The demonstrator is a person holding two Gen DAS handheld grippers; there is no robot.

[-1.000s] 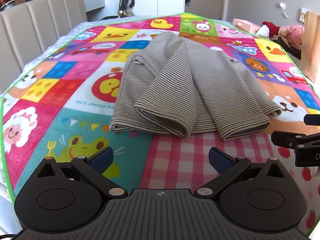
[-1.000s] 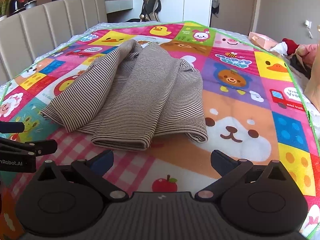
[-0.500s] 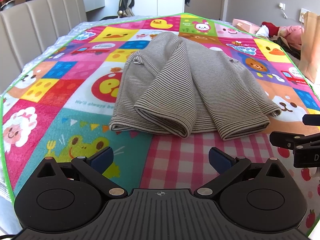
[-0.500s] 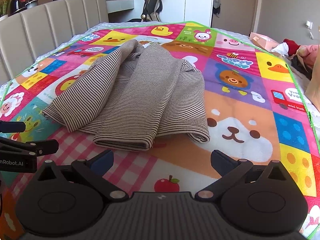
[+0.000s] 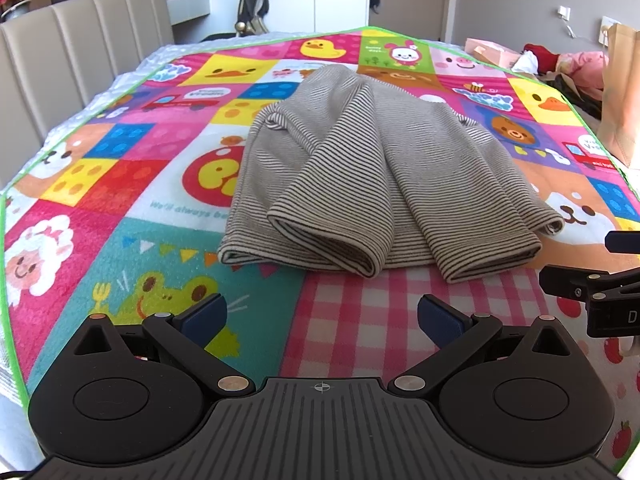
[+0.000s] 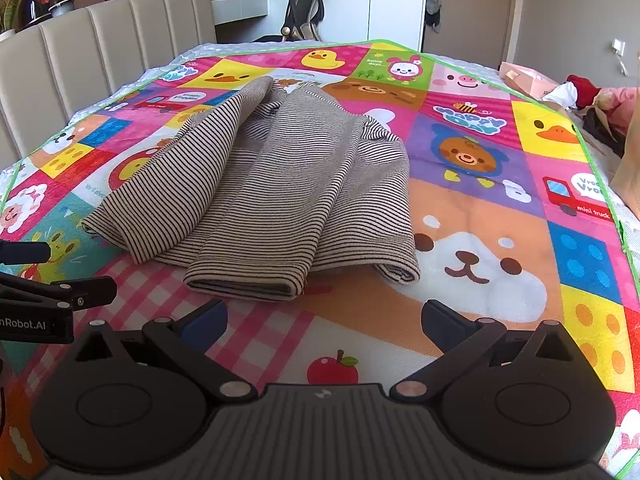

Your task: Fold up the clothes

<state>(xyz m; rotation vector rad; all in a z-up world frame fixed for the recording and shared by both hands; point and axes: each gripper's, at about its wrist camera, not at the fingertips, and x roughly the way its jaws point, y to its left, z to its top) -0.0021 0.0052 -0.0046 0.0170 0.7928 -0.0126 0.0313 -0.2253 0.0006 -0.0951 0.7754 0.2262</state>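
Observation:
A grey striped garment point(image 5: 376, 184) point(image 6: 280, 192) lies folded lengthwise on a colourful cartoon play mat point(image 5: 120, 184) point(image 6: 480, 264), its two folded ends toward me. My left gripper point(image 5: 322, 316) hovers open just short of the near hem, nothing between its blue pads. My right gripper point(image 6: 324, 318) is also open and empty, a little before the garment's right folded end. Each gripper shows at the edge of the other's view: the right one point(image 5: 592, 284) and the left one point(image 6: 48, 296).
The mat covers a bed with a padded beige headboard point(image 6: 100, 60) on the left. A paper bag point(image 5: 624, 92) and a pile of clothes point(image 5: 560, 64) sit to the right. An office chair point(image 6: 304, 4) stands beyond the far end.
The right gripper has crept slightly forward and rightward toward the garment. The left gripper has barely moved. The garment lies as before.

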